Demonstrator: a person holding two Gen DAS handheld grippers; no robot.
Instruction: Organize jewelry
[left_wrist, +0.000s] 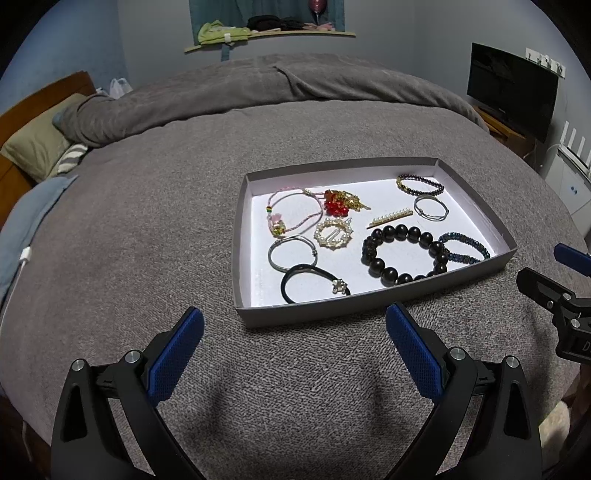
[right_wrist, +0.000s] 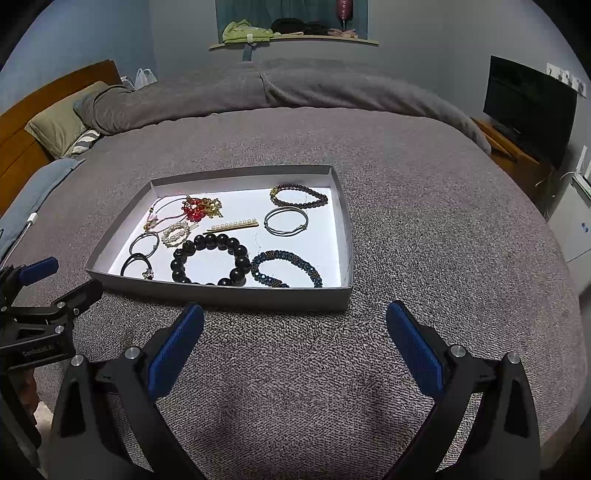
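A shallow grey tray (left_wrist: 369, 300) (right_wrist: 236, 297) with a white floor lies on the bed. It holds several pieces: a big black bead bracelet (left_wrist: 404, 254) (right_wrist: 210, 260), a blue bead bracelet (left_wrist: 463, 248) (right_wrist: 286, 267), a pearl hair clip (left_wrist: 389, 218) (right_wrist: 231, 226), a red and gold ornament (left_wrist: 341, 202) (right_wrist: 199, 208), a black hair tie (left_wrist: 314, 282) (right_wrist: 136, 266) and silver bangles (left_wrist: 430, 207) (right_wrist: 286, 220). My left gripper (left_wrist: 295, 343) is open and empty, just short of the tray's near wall. My right gripper (right_wrist: 295, 341) is open and empty too, near the tray's right front corner.
The grey blanket (left_wrist: 147, 240) covers the bed all round the tray. Pillows (left_wrist: 40, 147) and a wooden headboard (left_wrist: 22, 107) lie far left. A TV (left_wrist: 511, 88) on a wooden stand sits at the right. A white cable (left_wrist: 22, 262) lies at the left edge.
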